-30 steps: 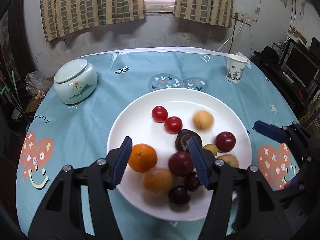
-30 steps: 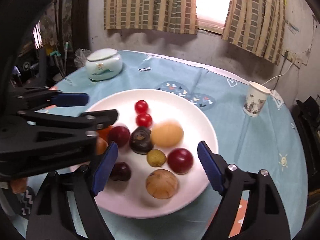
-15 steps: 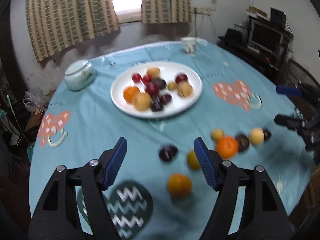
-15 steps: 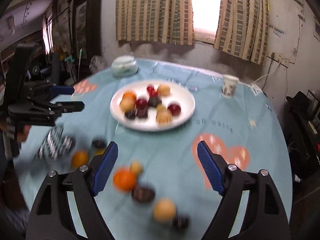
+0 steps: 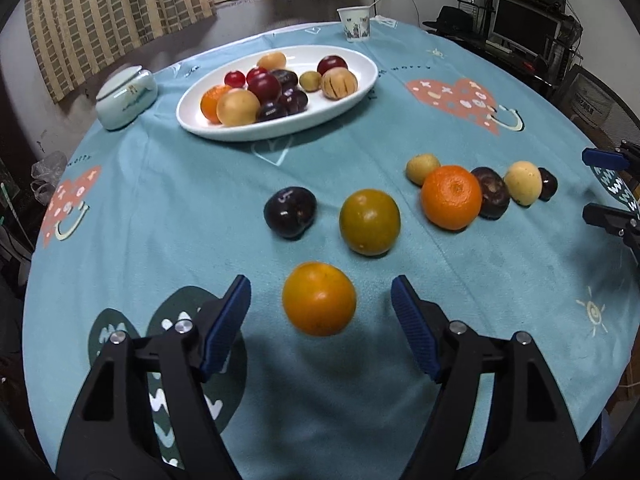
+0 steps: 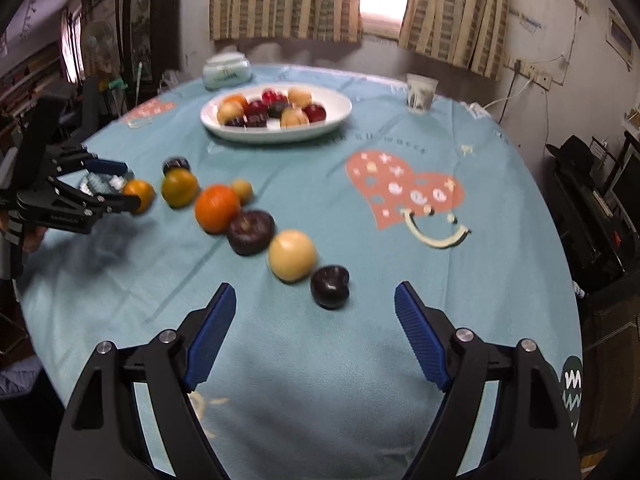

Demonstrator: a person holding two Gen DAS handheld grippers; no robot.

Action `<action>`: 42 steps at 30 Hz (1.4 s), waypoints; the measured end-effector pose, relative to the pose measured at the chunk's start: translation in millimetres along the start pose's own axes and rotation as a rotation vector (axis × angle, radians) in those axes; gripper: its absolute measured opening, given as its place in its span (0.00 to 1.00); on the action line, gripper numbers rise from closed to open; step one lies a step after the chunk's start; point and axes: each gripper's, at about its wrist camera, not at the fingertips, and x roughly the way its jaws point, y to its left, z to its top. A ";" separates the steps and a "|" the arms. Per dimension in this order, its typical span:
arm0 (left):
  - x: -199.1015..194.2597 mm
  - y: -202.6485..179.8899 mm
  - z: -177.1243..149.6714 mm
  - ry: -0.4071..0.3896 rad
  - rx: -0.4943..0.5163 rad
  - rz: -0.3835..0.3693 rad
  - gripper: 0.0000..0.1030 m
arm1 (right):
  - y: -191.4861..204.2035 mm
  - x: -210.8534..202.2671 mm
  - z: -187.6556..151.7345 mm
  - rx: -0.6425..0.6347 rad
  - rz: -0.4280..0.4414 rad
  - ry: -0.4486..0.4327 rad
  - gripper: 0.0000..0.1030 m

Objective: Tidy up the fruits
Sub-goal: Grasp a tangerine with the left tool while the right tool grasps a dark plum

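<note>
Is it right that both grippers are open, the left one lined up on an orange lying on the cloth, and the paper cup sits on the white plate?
Not quite. In the left wrist view the paper cup stands on the tablecloth beyond the white plate, not on it. The left gripper is open around the orange, and the right gripper is open too.

Eight loose fruits, one full plate.

On the bench (image 5: 160,216) lay eight fruits: two oranges (image 5: 451,197) (image 5: 319,304), one greenish citrus (image 5: 369,221), two dark plums (image 5: 290,211) (image 5: 547,184), one dark brown fruit (image 5: 493,192), two pale yellow ones (image 5: 522,182) (image 5: 422,168). One white plate (image 5: 360,88) held about eleven more. One paper cup (image 5: 354,24), one lidded jar (image 5: 126,98), two grippers (image 5: 320,316) (image 6: 316,316).
</note>
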 end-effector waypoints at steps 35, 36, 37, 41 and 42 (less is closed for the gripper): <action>-33.2 -2.5 22.4 -0.134 -0.073 0.032 0.38 | 43.1 4.1 85.8 0.028 0.281 -0.277 0.27; -32.0 -2.3 20.7 -0.130 -0.068 0.037 0.38 | 49.1 10.1 84.2 0.019 0.298 -0.261 0.27; -30.8 -2.2 19.2 -0.130 -0.065 0.043 0.38 | 53.6 16.0 83.3 0.014 0.304 -0.245 0.27; -22.8 2.5 16.7 -0.129 -0.082 0.051 0.38 | 58.0 31.3 74.0 0.032 0.343 -0.206 0.27; -20.5 4.3 16.8 -0.125 -0.092 0.047 0.38 | 58.2 32.9 73.2 0.045 0.354 -0.203 0.27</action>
